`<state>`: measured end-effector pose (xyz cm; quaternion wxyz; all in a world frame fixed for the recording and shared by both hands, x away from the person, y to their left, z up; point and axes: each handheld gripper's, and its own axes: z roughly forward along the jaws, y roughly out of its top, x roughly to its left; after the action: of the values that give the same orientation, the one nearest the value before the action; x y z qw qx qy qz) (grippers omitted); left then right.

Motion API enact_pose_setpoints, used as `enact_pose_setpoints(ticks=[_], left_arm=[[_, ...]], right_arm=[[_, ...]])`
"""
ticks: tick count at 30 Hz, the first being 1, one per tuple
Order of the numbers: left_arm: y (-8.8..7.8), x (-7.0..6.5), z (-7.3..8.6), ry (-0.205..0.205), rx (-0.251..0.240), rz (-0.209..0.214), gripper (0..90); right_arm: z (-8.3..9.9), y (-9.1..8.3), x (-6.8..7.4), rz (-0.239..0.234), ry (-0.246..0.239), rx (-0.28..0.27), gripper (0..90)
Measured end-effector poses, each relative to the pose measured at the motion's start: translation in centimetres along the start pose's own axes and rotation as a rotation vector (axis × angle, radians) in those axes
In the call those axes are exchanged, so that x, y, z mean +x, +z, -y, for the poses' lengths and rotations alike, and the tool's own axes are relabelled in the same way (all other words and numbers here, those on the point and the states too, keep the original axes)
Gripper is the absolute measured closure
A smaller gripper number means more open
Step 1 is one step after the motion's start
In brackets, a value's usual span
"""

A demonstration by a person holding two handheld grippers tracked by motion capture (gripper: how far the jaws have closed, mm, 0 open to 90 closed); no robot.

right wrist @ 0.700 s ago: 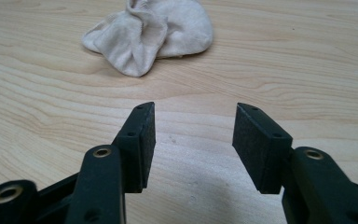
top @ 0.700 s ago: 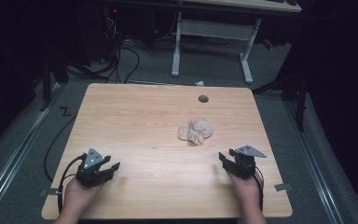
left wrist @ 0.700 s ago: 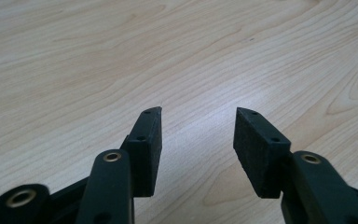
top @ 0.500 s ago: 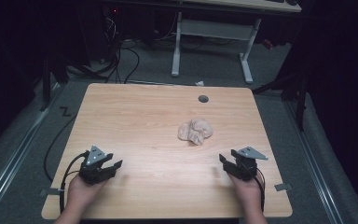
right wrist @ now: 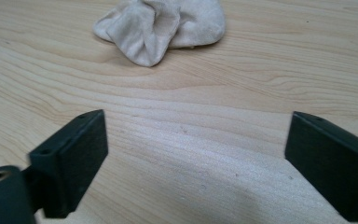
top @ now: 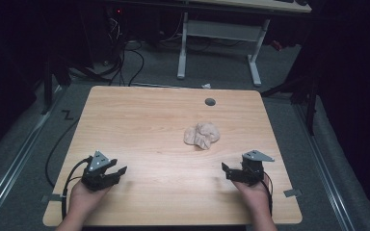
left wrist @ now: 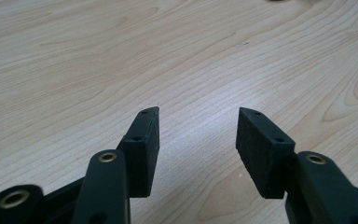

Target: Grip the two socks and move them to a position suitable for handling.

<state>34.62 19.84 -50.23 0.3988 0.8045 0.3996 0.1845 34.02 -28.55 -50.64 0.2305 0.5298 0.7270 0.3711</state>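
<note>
A crumpled beige cloth (top: 201, 135) lies right of the middle of the wooden table (top: 144, 120). My left gripper (top: 119, 171) rests near the front left corner, held in a hand, with its jaws apart over bare wood. In the left gripper view, the left gripper (left wrist: 198, 114) is open with nothing between its pads. My right gripper (top: 227, 169) sits near the front right, below the cloth. In the right gripper view, the right gripper (right wrist: 198, 116) stands wide open, and the cloth (right wrist: 161, 25) lies a short way ahead of it, untouched.
A round dark grommet hole (top: 210, 101) sits near the table's far edge. Beyond the table stand the white legs of another desk (top: 182, 45), with cables (top: 125, 57) on the grey floor. Metal rails (top: 9, 168) run along both sides.
My left gripper has shifted slightly to the right. The right gripper and the cloth have hardly moved.
</note>
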Motion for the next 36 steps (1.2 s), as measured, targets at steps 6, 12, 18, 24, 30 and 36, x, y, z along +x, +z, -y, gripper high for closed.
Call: enact_pose_setpoints(ticks=[6, 12, 18, 24, 30, 36], left_arm=[[0.2, -0.3, 0.0, 0.018, 0.013, 0.005, 49.9], [0.1, -0.3, 0.0, 0.019, 0.007, 0.006, 49.8], [0.0, -0.4, 0.0, 0.020, 0.009, 0.013, 49.5], [-0.2, -0.3, 0.0, 0.010, 0.000, 0.012, 48.9], [-0.2, -0.2, 0.0, 0.011, -0.002, 0.015, 47.4], [-0.3, -0.2, -0.1, 0.013, -0.010, 0.022, 45.6]], right_arm=[[-0.6, -0.2, 1.1, 0.005, -0.053, -0.021, 0.0], [-1.7, -0.1, 1.9, -0.006, -0.055, -0.023, 0.0], [-2.4, 1.1, 2.1, -0.022, -0.060, 0.025, 0.0], [-3.4, 2.1, 2.4, -0.042, -0.071, 0.066, 0.0], [-5.0, 2.7, 2.6, -0.048, -0.071, 0.062, 2.0], [-6.1, 3.8, 2.5, -0.075, -0.065, 0.071, 8.9]])
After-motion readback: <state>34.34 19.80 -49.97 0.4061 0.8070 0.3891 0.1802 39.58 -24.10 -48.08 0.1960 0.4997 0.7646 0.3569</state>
